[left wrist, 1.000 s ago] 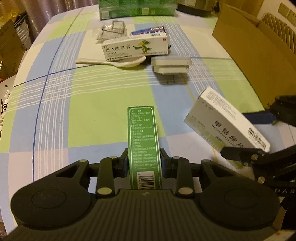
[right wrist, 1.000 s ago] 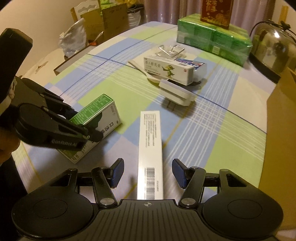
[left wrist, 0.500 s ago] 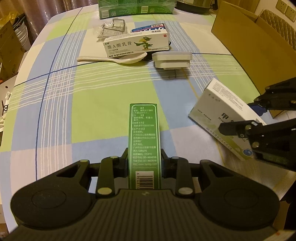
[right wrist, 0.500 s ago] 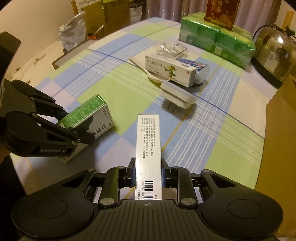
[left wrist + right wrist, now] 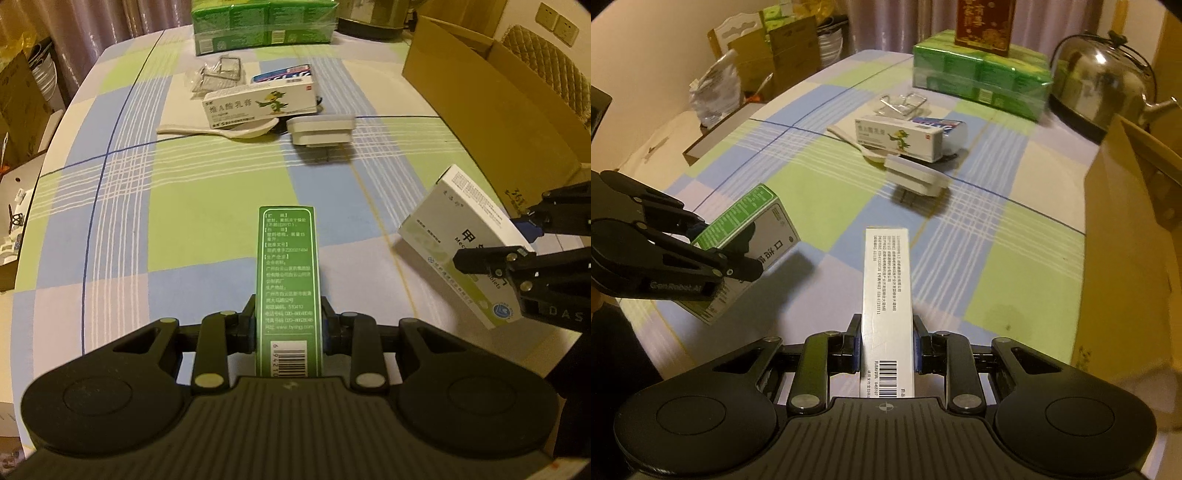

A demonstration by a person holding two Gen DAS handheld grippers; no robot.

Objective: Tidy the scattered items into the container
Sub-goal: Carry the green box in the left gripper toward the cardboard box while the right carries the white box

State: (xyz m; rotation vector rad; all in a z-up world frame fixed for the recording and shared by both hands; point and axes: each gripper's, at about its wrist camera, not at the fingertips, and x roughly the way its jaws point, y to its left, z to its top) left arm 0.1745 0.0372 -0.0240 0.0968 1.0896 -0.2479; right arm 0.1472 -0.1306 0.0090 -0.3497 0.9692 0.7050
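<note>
Left wrist: green box (image 5: 288,288) clamped between left tongs (image 5: 288,328), protruding forward.

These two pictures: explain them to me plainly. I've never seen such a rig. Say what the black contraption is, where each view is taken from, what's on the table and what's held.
Each picture comes from a camera riding on a hand-held two-finger gripper, looking along its fingers. In the left view, the left gripper clamps a green box. In the right view, the right gripper clamps a white box. Each gripper also appears at the edge of the other's view. On the checked tablecloth lie a crocodile-printed box, a white spoon and a white plug adapter. The cardboard box is probably the container.
</note>
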